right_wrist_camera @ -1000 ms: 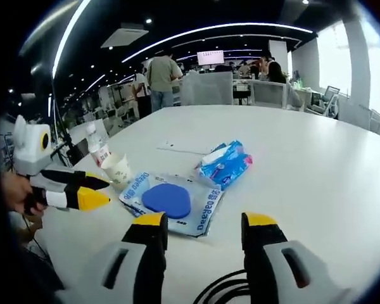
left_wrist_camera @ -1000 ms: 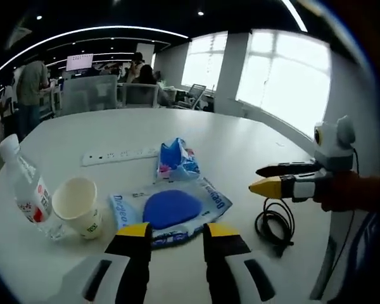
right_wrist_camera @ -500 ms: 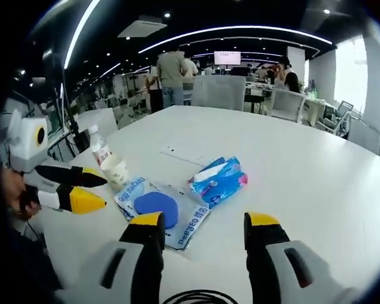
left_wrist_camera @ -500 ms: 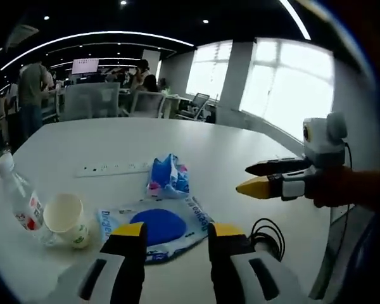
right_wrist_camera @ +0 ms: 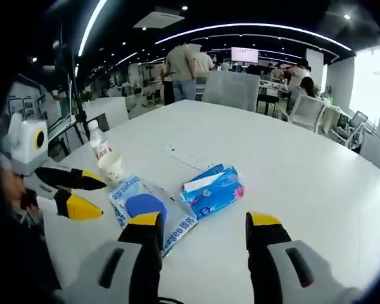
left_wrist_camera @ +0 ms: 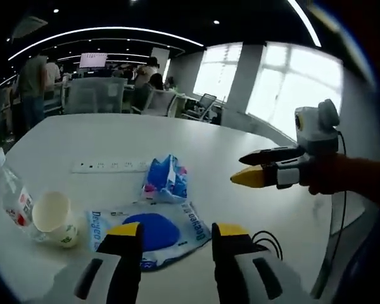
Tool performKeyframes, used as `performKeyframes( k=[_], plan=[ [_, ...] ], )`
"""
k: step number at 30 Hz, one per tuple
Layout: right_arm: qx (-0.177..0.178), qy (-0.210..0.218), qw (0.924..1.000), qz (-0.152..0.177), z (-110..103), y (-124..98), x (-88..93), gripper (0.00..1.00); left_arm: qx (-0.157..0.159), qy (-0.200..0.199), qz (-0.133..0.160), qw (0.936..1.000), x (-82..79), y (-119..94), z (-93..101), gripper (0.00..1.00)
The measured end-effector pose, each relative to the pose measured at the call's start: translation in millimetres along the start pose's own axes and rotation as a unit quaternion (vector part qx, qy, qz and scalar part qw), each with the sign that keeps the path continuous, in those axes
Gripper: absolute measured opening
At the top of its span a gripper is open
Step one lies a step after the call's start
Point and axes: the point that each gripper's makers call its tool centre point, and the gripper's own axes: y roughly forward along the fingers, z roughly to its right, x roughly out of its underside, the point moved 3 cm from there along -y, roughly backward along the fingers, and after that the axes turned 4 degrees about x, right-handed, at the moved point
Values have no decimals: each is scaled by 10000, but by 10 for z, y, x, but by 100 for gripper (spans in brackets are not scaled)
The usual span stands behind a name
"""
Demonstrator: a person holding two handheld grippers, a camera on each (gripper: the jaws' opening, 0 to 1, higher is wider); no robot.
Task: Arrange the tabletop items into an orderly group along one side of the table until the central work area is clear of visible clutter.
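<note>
The left gripper view looks across the round white table [left_wrist_camera: 240, 152] toward the windows, just behind the flat blue-and-white packet [left_wrist_camera: 149, 229]. The right gripper view faces that packet [right_wrist_camera: 144, 206] from farther back, toward the office. Both share the packet and tabletop.

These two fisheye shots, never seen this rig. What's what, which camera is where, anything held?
No robot arm here: a person holds a two-jaw gripper in each hand, and a camera rides on each one. The left gripper view looks along the left gripper, with the right gripper entering from the right. The right gripper view looks along the right gripper, with the left gripper at left. Both are open and hold nothing. On the white table lie a water bottle, a paper cup, a flat packet with a blue disc, a blue tissue pack, a power strip and a black cable.
</note>
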Motion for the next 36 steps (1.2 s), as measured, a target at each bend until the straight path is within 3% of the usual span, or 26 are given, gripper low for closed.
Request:
performKeyframes(
  k=[14,21,27,36],
  plan=[
    [-432,-561,9971,-267,12,308,-111,51,137,-300,-279,9991,62,274,-18,45],
    [-373,-674,9969,-168,30,493,-180,48,152,-493,-228,9984,15,420,-107,41],
    [-521,-386,9979,30,51,631,-365,47,154,-655,-241,9974,-47,540,-148,40],
    [-692,-966,9920,-419,95,869,-324,48,200,-767,-238,9966,-136,720,-238,39]
  ],
)
